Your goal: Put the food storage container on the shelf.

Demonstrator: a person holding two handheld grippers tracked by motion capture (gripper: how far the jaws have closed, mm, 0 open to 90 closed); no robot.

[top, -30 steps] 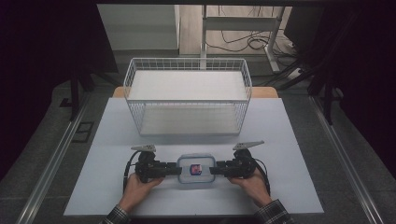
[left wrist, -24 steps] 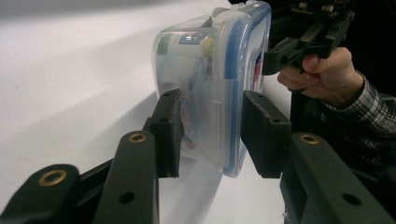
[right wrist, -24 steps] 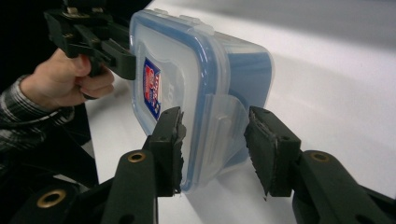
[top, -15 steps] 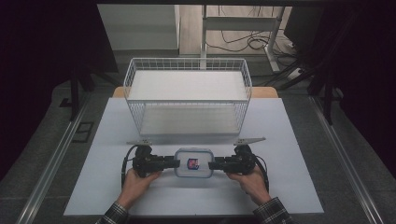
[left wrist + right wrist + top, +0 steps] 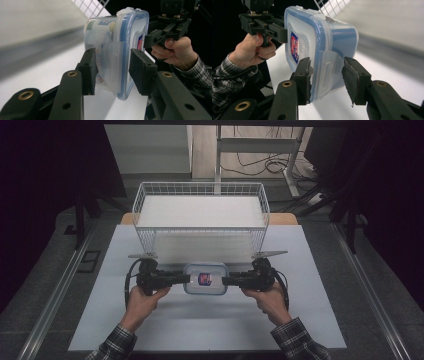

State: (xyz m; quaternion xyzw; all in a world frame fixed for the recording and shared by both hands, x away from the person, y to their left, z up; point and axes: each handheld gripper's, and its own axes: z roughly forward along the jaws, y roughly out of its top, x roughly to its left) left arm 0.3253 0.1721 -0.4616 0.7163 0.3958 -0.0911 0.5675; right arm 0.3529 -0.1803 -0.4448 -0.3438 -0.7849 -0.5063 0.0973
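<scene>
Both grippers are clamped on the clear plastic food box w/ blue-rimmed snap lid [image 5: 205, 279] — one at each short end. The left gripper [image 5: 183, 278] has its jaws on the end flap, box straight ahead of it; the left gripper view has the pads [image 5: 88, 70] pressed against the flap from both sides. The right gripper [image 5: 227, 280] does the same at the opposite end, lid facing up w/ a small red-and-blue sticker [image 5: 204, 279] on top. So the box hangs between the two grippers, lifted clear of the white table sheet [image 5: 200, 325] as far as I can judge — a soft shadow lies under it.

Done, as far as can be seen: grasp on both ends, box off the surface. Left, I'd guess: carry it fwd over the near wall of the white wire basket [image 5: 201, 239] just beyond the grippers, lower it onto the basket's white floor, let go. The basket holds nothing yet.

Contents of the box — some pale items inside, can't tell what.
</scene>
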